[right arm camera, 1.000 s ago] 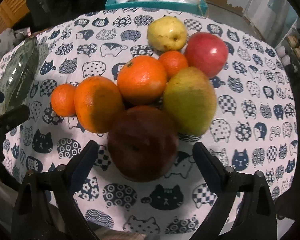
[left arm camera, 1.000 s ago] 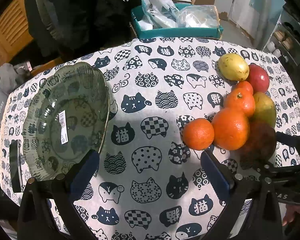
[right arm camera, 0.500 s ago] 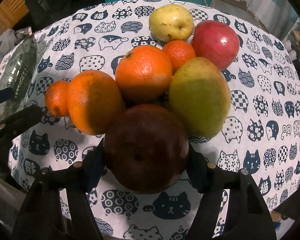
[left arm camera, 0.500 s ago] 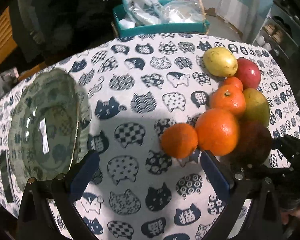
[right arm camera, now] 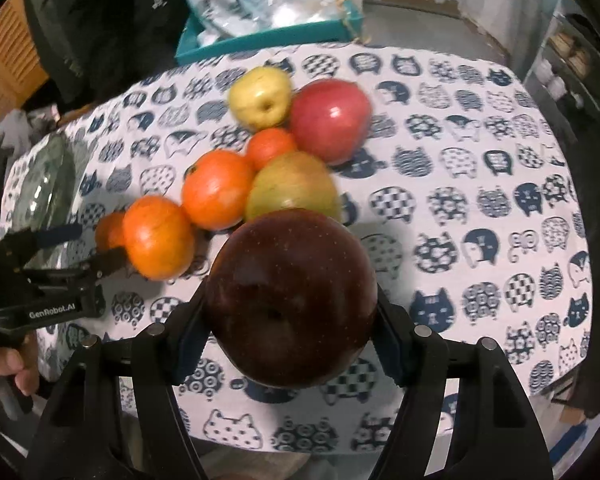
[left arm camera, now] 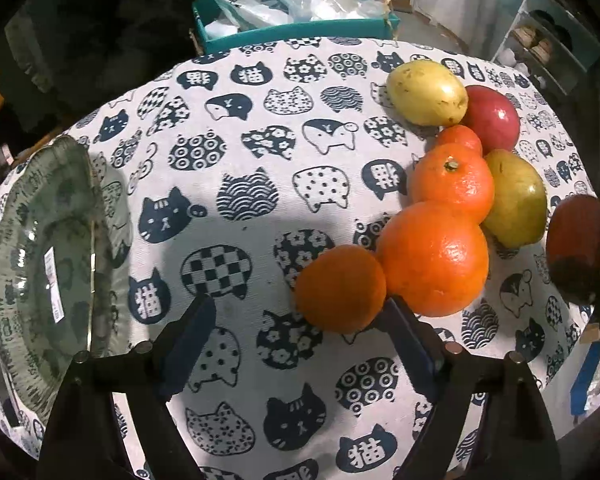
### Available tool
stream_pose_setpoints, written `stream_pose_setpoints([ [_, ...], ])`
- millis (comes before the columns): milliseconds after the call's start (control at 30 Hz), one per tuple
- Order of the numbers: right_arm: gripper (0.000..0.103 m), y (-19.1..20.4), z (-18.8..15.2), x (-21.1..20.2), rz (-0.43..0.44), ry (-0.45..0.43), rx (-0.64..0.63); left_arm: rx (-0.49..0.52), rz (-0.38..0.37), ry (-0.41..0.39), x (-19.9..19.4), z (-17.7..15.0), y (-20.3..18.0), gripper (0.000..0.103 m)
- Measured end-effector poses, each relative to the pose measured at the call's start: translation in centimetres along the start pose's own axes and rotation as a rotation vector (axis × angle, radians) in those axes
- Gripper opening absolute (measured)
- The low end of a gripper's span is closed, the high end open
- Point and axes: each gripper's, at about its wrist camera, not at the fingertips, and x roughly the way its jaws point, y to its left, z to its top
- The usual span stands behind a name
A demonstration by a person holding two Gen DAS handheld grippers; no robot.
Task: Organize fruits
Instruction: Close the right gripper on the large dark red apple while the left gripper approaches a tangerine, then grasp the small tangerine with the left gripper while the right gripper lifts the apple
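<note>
Cat-print tablecloth (right arm camera: 480, 168): right gripper (right arm camera: 290, 336) jaws pinching dark apple (right arm camera: 292, 300); left gripper (left arm camera: 300, 344) jaws spread.

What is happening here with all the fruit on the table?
A person holds a gripper in each hand and sorts fruit. The right gripper is shut on a dark apple, raised above the cloth. The left gripper is open beside a small orange, not gripping it. The other fruit lies in a cluster, and the glass bowl on the left holds no fruit.
</note>
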Motion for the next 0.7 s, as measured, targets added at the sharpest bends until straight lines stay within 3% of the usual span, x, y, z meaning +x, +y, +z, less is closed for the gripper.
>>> stream_pose_setpoints([
  [200,0.071,-1.4,0.5,-0.8,-0.001,-0.03,0.027,0.026,-0.024,0.013,0.8,0.2,-0.5,0.071],
  [333,0.071,-1.4,0.8,-1.0,-0.002,-0.048,0.02,0.032,-0.081,0.006,0.7,0.2,-0.8,0.048],
  [700,0.071,-0.1,1.6,-1.6,-0.057,-0.108,-0.046,0.023,-0.064,-0.058,-1.0,-0.1,-1.4,0.044],
])
